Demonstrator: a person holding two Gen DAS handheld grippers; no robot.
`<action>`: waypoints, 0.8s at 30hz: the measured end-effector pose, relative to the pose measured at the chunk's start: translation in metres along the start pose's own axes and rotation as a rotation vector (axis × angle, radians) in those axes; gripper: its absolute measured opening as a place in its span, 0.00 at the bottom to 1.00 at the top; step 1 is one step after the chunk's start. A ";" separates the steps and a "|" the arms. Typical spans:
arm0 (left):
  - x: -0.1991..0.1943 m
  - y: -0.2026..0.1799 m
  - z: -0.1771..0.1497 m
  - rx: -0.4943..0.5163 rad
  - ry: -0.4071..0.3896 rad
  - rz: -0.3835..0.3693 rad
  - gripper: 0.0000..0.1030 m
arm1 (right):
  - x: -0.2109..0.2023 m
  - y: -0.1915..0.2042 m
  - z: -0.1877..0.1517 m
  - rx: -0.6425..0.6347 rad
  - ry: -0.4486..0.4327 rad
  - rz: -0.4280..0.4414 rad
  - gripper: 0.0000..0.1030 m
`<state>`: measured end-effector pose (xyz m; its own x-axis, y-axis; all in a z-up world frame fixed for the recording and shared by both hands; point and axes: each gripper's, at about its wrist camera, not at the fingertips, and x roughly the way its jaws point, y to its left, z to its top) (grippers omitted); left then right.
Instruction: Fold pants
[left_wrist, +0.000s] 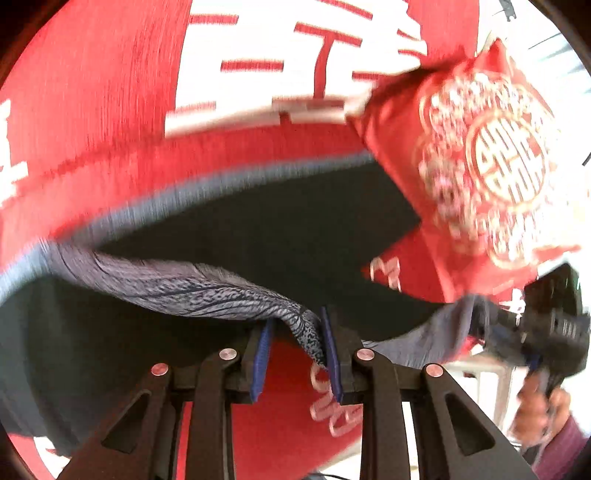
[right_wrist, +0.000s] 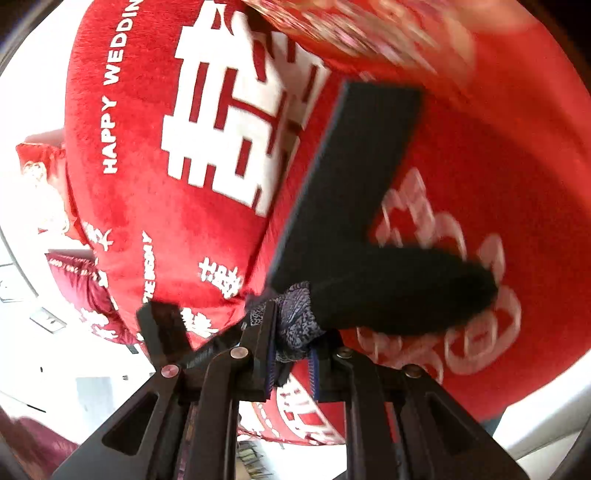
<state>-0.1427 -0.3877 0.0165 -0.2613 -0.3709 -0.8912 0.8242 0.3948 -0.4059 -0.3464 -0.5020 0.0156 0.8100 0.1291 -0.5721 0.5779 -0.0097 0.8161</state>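
Left wrist view: both tongs (left_wrist: 297, 350) (right_wrist: 291, 356) pinch the pants (left_wrist: 192, 288) (right_wrist: 295, 325) waistband.

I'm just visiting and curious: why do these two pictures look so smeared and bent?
Left wrist view: red blanket and cushion streaked by motion blur, the pants fabric near the lens sharper. Right wrist view: top and right edges blurred, "HAPPY WEDDING" lettering fairly crisp. Both: fisheye curving, dark corners, overexposed white background.

The pants (left_wrist: 258, 236) lay spread on the bed cover (left_wrist: 92, 92). A cushion (left_wrist: 480, 166) sat behind them to the right. Each hand-held gripper, left (left_wrist: 295, 347) and right (right_wrist: 291, 354), held a corner of the near edge.
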 end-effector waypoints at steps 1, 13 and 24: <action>-0.003 -0.001 0.012 0.009 -0.019 0.023 0.45 | 0.006 0.011 0.021 -0.016 0.008 -0.026 0.15; -0.011 0.083 0.009 -0.099 -0.045 0.423 0.77 | 0.047 0.074 0.097 -0.339 -0.059 -0.429 0.77; 0.019 0.143 -0.040 -0.254 0.030 0.543 0.81 | 0.081 0.004 0.103 -0.232 -0.079 -0.630 0.07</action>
<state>-0.0499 -0.3043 -0.0670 0.1464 -0.0376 -0.9885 0.6989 0.7111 0.0765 -0.2682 -0.5938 -0.0355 0.3354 -0.0325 -0.9415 0.9129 0.2579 0.3163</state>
